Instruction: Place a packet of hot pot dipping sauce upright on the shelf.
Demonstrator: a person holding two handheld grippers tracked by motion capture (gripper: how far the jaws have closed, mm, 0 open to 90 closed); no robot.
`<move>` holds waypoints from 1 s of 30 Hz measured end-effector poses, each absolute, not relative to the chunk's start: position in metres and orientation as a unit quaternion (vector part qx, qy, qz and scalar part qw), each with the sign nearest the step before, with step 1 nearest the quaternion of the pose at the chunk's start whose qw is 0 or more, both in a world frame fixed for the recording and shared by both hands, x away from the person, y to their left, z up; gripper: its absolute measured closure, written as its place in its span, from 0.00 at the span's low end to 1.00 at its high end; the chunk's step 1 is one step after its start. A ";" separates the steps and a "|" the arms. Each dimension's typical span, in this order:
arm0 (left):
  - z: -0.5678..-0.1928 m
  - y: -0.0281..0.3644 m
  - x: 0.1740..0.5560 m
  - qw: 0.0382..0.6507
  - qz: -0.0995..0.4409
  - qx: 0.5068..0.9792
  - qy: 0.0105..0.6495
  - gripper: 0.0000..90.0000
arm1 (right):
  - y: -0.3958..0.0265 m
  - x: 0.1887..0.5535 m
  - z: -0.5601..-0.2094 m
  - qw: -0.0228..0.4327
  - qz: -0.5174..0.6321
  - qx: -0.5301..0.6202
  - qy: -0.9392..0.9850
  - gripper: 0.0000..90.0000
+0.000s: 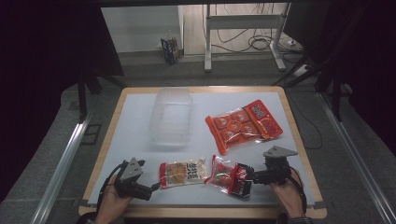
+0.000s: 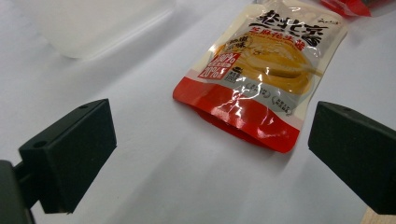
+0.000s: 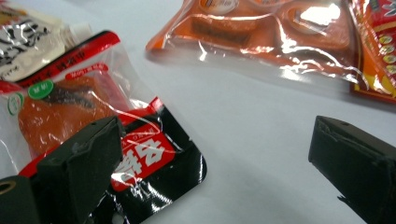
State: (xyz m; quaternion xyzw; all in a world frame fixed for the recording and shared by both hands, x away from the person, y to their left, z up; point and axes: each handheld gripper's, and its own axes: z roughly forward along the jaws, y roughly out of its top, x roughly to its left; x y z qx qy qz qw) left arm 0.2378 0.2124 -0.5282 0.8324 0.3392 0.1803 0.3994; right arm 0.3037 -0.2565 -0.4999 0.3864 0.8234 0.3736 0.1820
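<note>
The fingers [image 2: 70,154] of the left gripper [image 1: 140,190] are spread wide, nothing held, just short of the cream pouch [image 2: 261,74] lying flat on the worktop [image 1: 135,126]. The right gripper [image 1: 247,179] is likewise spread beside the red-black pouch [image 3: 93,126]. A slick film edge could be missed, or the pouch merely pushed aside.

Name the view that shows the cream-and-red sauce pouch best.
The left gripper view: the sauce pouch lies large and clear ahead of open jaws. The high view shows it small; the right gripper view catches its corner.
</note>
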 end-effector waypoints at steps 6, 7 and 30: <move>-0.528 0.212 0.238 0.401 0.182 0.832 0.337 0.01 | -0.259 0.308 -0.499 0.183 0.379 0.393 0.818 0.03; -0.528 0.212 0.238 0.400 0.182 0.833 0.336 0.01 | -0.259 0.309 -0.499 0.182 0.379 0.395 0.817 0.03; -0.532 0.210 0.239 0.390 0.181 0.840 0.332 0.01 | -0.291 0.337 -0.499 0.210 0.357 0.433 0.800 0.03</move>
